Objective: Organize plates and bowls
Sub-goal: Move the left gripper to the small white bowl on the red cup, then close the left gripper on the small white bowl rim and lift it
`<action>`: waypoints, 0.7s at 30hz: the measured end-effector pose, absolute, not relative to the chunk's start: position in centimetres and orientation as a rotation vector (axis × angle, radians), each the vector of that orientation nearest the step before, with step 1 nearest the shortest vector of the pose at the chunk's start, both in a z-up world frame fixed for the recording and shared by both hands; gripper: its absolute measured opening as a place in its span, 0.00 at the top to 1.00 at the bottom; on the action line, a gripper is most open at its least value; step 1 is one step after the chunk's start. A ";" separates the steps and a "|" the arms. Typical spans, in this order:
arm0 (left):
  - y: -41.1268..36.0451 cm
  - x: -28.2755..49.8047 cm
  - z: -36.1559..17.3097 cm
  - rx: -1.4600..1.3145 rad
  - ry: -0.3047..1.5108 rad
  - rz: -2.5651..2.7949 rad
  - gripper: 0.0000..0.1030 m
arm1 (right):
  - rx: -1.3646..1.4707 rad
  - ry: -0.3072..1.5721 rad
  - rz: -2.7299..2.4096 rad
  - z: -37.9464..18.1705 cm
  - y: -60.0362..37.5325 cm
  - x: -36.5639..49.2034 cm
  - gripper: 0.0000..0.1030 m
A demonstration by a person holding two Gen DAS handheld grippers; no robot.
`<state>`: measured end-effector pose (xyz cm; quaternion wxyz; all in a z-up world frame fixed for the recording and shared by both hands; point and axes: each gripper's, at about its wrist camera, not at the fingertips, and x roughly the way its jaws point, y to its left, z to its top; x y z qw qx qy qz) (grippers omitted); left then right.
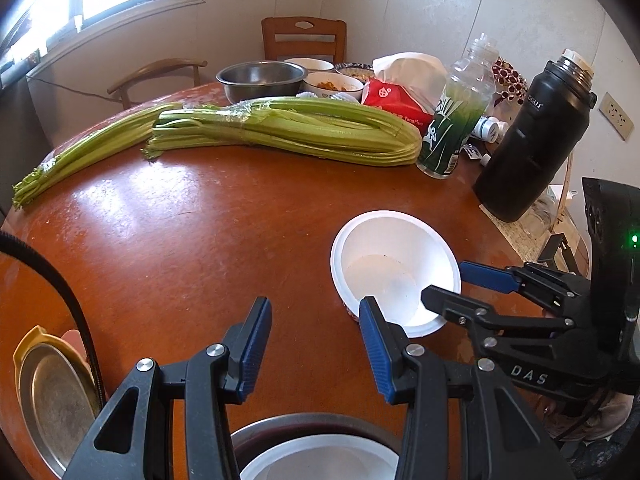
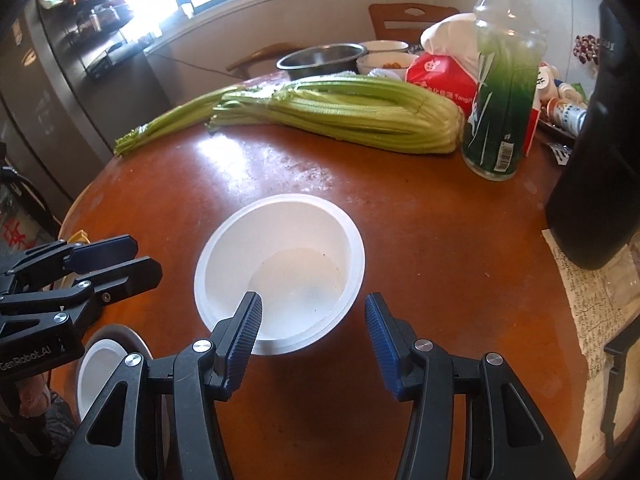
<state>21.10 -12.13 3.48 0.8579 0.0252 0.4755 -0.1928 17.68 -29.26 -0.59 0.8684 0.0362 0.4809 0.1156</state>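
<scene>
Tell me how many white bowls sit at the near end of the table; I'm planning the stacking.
2. One white bowl sits mid-table before the right claw; another nests in a metal dish below the left claw. More may be hidden.

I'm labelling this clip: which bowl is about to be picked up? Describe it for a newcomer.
On the round brown table, nearer than the celery, sits an empty white bowl. The open right gripper straddles its near rim. The other white bowl sits inside a metal dish.

"DAS" on right gripper (image 1: 442,280) body; "GenRobot.AI" on left gripper (image 2: 142,258) body; "GGUJ" on black flask (image 1: 532,136); "TangTuo" partly legible on red tissue pack (image 1: 394,98).
</scene>
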 end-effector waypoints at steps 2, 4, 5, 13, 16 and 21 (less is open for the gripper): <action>-12.3 21.3 3.2 0.053 1.008 -0.412 0.56 | 0.058 1.011 0.246 -0.7 -28.7 17.8 0.46; -12.3 21.5 3.0 0.051 1.012 -0.416 0.56 | 0.046 1.013 0.258 -0.9 -28.2 17.9 0.46; -12.3 21.7 2.9 0.049 1.017 -0.416 0.56 | 0.039 1.016 0.263 -0.9 -27.9 18.0 0.46; -11.6 23.0 1.8 0.018 1.051 -0.408 0.56 | 0.000 1.021 0.330 -1.2 -25.3 18.4 0.46; -11.2 23.4 1.5 0.001 1.059 -0.414 0.56 | -0.009 1.024 0.352 -1.3 -24.4 18.4 0.46; -10.8 23.8 0.9 -0.015 1.080 -0.412 0.56 | -0.022 1.031 0.382 -1.6 -23.2 18.4 0.46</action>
